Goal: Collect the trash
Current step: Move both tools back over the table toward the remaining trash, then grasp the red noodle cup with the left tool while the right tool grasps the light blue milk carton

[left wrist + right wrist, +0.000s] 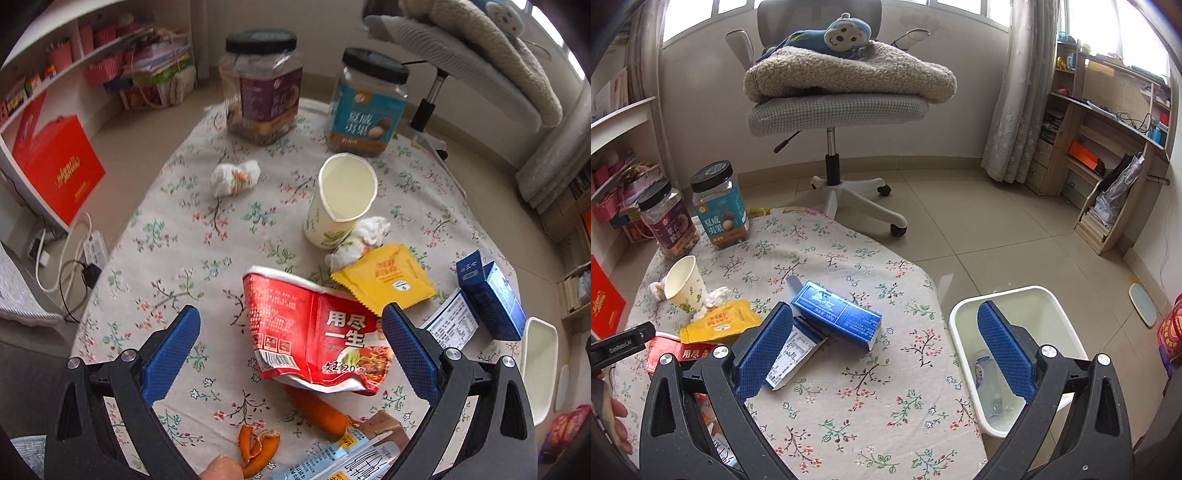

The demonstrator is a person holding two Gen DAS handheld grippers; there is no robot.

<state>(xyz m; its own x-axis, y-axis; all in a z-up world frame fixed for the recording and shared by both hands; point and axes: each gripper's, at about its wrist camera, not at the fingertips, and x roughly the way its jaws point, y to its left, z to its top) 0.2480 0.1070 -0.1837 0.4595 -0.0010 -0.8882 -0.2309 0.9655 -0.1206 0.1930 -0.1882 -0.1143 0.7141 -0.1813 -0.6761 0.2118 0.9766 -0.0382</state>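
My left gripper (pixel 291 314) is open above the floral table, its blue fingers either side of a crushed red noodle cup (pixel 314 332). Near it lie a yellow packet (pixel 384 280), a paper cup (pixel 340 199), crumpled tissues (pixel 234 177), a sausage (pixel 317 410), orange peel (pixel 256 446) and wrappers (pixel 354 458). My right gripper (pixel 882 314) is open and empty over the table's right edge. An opened blue carton (pixel 834 317) lies just ahead of its left finger. The white bin (pixel 964 317) stands on the floor to the right, holding a clear plastic bottle (pixel 986 384).
Two black-lidded snack jars (pixel 262 88) (pixel 365 103) stand at the table's far edge. An office chair (pixel 834 107) with a blanket and plush toy stands beyond. Shelves (pixel 1108 147) line the walls. A power strip and cables (pixel 85 258) lie on the floor to the left.
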